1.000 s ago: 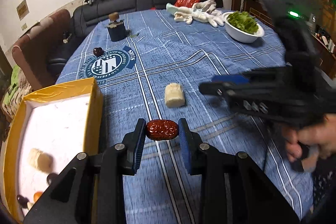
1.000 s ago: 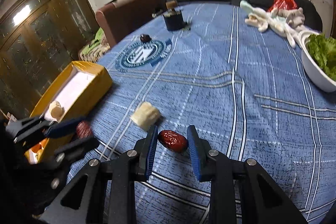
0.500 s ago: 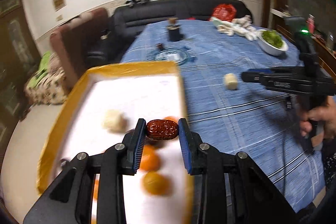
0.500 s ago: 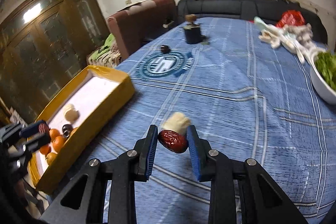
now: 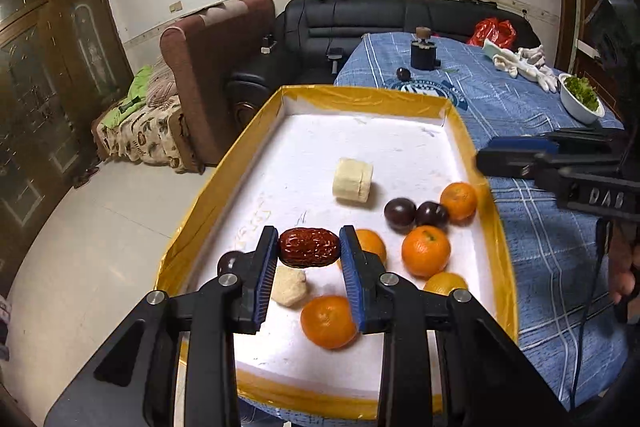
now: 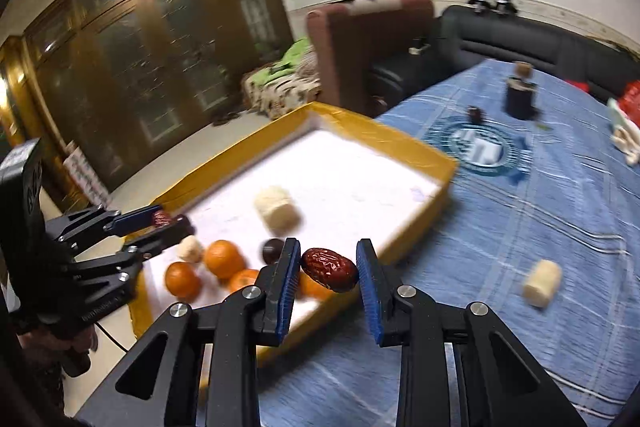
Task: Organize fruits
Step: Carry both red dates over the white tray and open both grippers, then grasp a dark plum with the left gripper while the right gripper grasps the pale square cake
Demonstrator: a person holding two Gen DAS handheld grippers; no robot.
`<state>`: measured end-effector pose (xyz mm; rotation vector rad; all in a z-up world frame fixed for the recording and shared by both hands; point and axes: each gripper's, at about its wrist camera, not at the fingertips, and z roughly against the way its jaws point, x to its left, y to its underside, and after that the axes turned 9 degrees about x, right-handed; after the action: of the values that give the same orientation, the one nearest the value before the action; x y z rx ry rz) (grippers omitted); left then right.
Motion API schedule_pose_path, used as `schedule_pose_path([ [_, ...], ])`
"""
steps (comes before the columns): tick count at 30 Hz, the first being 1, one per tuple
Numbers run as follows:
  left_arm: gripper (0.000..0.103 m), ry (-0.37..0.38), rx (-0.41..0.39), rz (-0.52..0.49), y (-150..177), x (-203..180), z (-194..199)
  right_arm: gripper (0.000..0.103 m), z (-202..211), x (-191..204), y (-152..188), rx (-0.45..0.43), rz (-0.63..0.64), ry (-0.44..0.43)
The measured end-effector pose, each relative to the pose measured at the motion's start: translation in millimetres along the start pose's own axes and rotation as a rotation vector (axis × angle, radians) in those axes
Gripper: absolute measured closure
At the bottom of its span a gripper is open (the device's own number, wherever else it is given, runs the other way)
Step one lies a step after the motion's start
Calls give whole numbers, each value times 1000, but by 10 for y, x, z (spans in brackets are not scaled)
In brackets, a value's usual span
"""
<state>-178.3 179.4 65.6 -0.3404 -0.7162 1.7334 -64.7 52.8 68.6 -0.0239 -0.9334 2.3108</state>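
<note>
Left tool [image 5: 309, 251] clamped on a red date [image 5: 309, 247], the fruit's long axis lying crosswise between the pads; it hangs directly above the near end of the yellow-rimmed tray [image 5: 224, 163], over the oranges [image 5: 425, 255], dark plums [image 5: 400, 214] and pale peeled pieces [image 5: 353, 179] already inside. Right tool [image 6: 329, 269] clamped on a second red date [image 6: 329, 269], tilted between its pads, above the tray's near wall on the blue-clothed counter [image 6: 560, 211]. The left tool is nearer release. One pale piece [image 6: 542, 283] lies loose on the cloth. A second earlier, both tools held their dates over the bare cloth, the tray well off to the side.
</note>
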Motion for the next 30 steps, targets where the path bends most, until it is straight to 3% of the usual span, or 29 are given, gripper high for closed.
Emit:
schedule_pose_path([
  [12,74,-6,46,6,149,95,-107,73,-439,410,-16,74,47,-23],
  [16,74,-14,65,11,157,108,-131,60,-429,430,-4,78,52,-43],
  [18,66,-8,73,17,155,131,-130,53,-368,442,5,64,59,-67],
  [20,40,-19,68,22,151,148,-99,52,-268,422,6,33,69,-86],
  [21,36,-23,59,23,152,155,-76,51,-199,393,6,12,71,-84],
  [26,30,-31,29,1,52,117,37,50,77,-77,16,-48,-13,11],
  [30,28,12,-7,-29,-204,-3,120,49,222,-840,90,-45,-206,194],
])
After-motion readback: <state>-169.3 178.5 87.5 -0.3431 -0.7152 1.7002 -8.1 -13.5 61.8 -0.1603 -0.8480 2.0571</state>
